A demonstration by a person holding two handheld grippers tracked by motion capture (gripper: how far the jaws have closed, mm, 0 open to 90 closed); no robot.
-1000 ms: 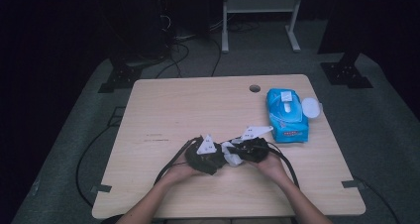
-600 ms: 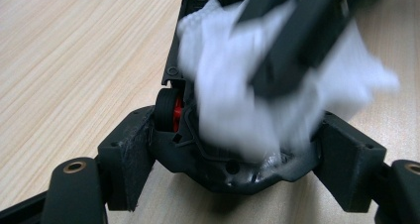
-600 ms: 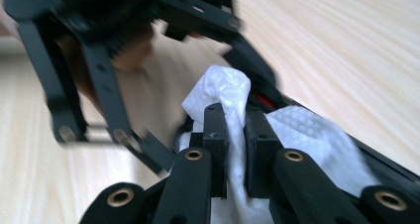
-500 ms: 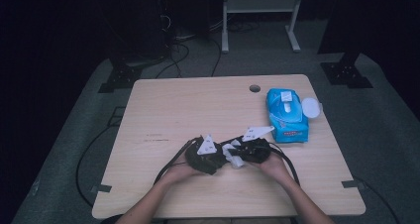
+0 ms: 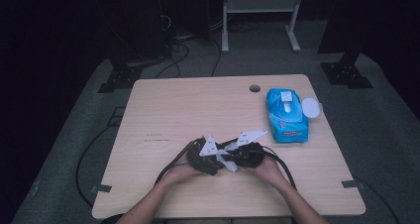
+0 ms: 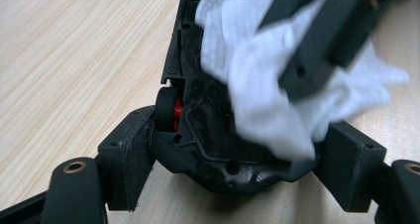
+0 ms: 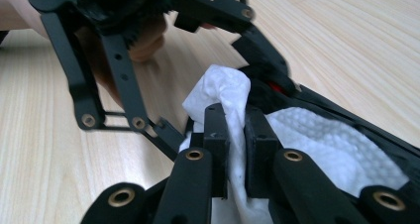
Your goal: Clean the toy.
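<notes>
While the left claw (image 6: 237,159) clamps the black toy car (image 6: 208,130) at lower centre on the table (image 5: 198,110), keep the right claw (image 7: 236,135) shut tight on the white wipe (image 7: 223,92); rub with short strokes, car steady.

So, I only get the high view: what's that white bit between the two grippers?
Observer: A white embossed wipe. The right gripper has a fold of it pinched between its jaws.
Operator: And the left gripper?
Observer: The left gripper clamps a black plastic thing, one jaw on either side of it.
Operator: Is it a toy?
Observer: Perhaps. It has a small black wheel with a red hub, and the wipe lies on top of it.
</notes>
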